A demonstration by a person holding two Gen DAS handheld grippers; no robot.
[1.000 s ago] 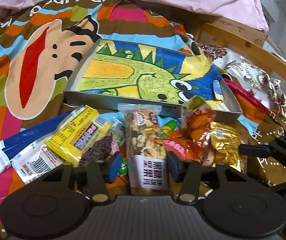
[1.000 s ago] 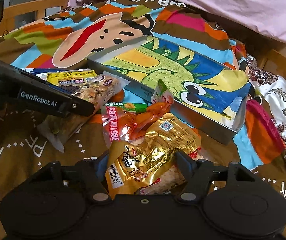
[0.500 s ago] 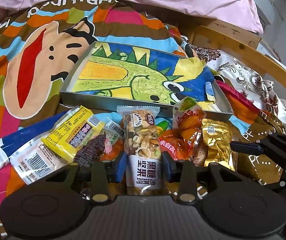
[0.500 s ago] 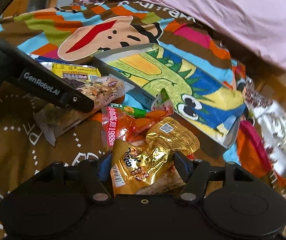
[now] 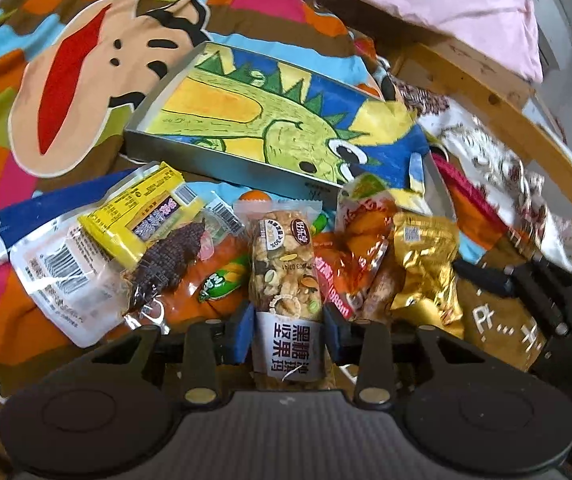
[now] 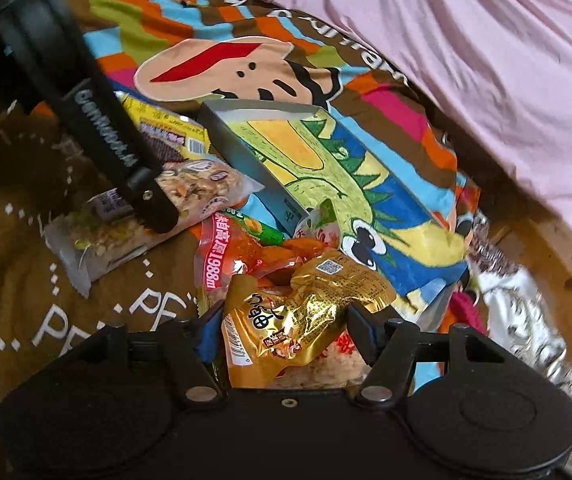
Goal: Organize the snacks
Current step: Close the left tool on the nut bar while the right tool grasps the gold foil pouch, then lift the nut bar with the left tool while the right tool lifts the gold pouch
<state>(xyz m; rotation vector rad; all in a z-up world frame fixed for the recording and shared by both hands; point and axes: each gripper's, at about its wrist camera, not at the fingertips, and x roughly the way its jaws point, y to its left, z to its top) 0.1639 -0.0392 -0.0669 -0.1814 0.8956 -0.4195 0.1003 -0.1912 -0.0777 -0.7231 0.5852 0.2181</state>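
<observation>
Snacks are lying in a loose heap on a bright cartoon-print blanket (image 5: 66, 92), filling the middle band of the left wrist frame just below a shallow grey box (image 5: 222, 162) whose floor is carrying a green dinosaur drawing. A clear nut bar packet (image 5: 286, 280) is sitting at lower centre, and the left gripper (image 5: 288, 326) is pressing its blue pads against the packet's white label end, having just been closing on it. To the left of that packet, a yellow wrapper (image 5: 142, 216), a dark wafer in clear film (image 5: 170, 260) and a white pouch with a barcode (image 5: 62, 276) are overlapping one another, with an orange sausage pack (image 5: 214, 292) tucked under them. To its right, a red-orange pouch (image 5: 362, 236) is leaning against a gold foil packet (image 5: 426, 264). In the right wrist frame that gold foil packet (image 6: 306, 320) is filling the lower centre, and the right gripper (image 6: 286, 332) is standing around it with jaws that have just been closing; both pads seem to be touching the foil, though crumpled wrapping is hiding the contact on the left side. The left gripper's black finger (image 6: 106, 136) is crossing the upper left of that frame, resting on the nut bar packet (image 6: 190, 196). A pink quilt (image 6: 466, 60) is bunching across the upper right, and a curved wooden rail (image 6: 566, 264) is running down the right edge.
</observation>
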